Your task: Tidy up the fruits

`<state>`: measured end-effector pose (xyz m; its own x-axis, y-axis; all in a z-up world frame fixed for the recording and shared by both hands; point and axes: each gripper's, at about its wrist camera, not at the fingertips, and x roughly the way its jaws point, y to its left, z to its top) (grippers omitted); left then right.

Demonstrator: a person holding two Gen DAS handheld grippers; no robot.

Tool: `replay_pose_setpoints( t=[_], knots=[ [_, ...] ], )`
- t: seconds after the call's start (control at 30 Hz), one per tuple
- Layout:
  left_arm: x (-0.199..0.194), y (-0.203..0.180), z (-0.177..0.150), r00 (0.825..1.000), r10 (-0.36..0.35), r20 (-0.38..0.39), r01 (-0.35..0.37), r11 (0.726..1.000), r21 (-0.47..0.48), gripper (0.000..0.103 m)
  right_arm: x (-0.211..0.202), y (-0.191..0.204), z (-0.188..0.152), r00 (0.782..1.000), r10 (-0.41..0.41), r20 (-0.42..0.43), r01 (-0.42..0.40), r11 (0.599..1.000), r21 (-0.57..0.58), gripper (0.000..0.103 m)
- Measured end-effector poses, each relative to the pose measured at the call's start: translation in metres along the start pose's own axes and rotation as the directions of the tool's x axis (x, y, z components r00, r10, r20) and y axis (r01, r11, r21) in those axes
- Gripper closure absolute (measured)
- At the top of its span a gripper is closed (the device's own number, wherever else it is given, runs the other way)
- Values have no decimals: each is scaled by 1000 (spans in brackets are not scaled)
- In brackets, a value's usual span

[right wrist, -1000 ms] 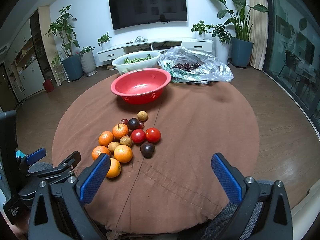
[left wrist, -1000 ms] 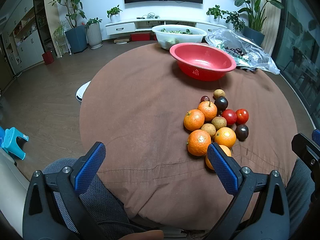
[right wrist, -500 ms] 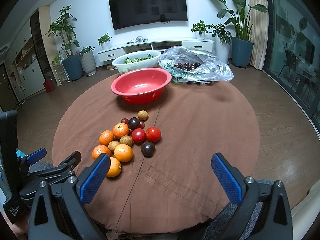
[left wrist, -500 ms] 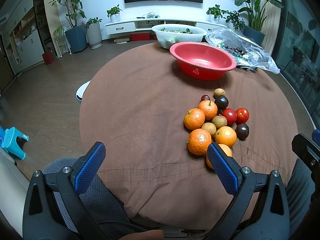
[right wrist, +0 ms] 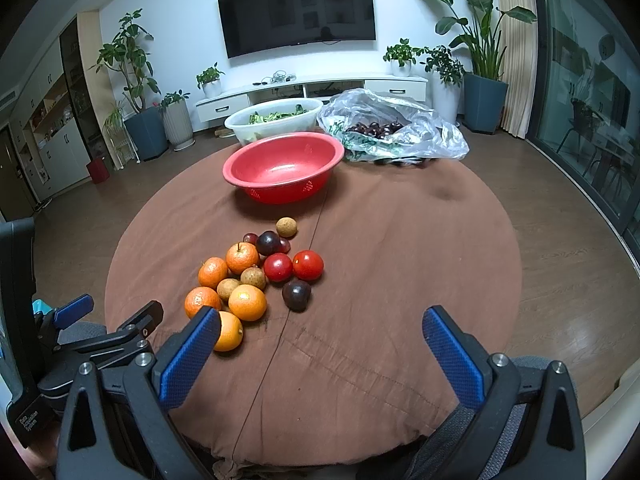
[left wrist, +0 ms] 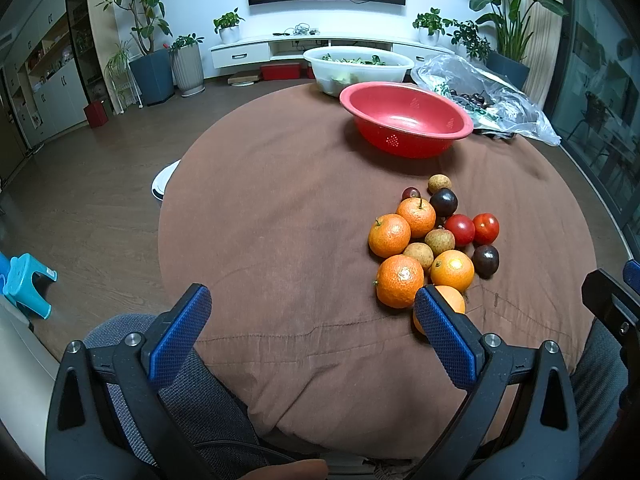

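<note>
A cluster of fruit lies on the brown cloth of the round table (left wrist: 280,208): several oranges (left wrist: 389,235) (right wrist: 247,302), two red tomatoes (left wrist: 485,228) (right wrist: 307,265), dark plums (left wrist: 485,260) (right wrist: 296,295) and small tan longans (left wrist: 439,183) (right wrist: 286,227). Beyond it stands an empty red basin (left wrist: 406,118) (right wrist: 283,166). My left gripper (left wrist: 312,326) is open over the near table edge, its right finger in front of the nearest orange. My right gripper (right wrist: 320,344) is open too, empty, just right of the fruit.
A white basin of greens (left wrist: 357,64) (right wrist: 276,118) and a clear plastic bag of dark cherries (left wrist: 486,96) (right wrist: 390,132) sit at the far edge. A blue stool (left wrist: 26,280) stands on the floor at left. A person's grey-clad knees show below the table.
</note>
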<state>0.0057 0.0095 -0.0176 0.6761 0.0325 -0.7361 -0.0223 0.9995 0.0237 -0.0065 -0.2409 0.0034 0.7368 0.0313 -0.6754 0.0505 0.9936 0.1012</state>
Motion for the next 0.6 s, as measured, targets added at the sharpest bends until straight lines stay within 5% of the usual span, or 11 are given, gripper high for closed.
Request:
replay_pose_setpoints(
  t=[0.6],
  knots=[
    [5, 1, -7, 1000, 1, -16, -1, 1000, 7, 0, 1, 4, -4, 1000, 2, -8, -2, 1000, 1, 0]
  ],
)
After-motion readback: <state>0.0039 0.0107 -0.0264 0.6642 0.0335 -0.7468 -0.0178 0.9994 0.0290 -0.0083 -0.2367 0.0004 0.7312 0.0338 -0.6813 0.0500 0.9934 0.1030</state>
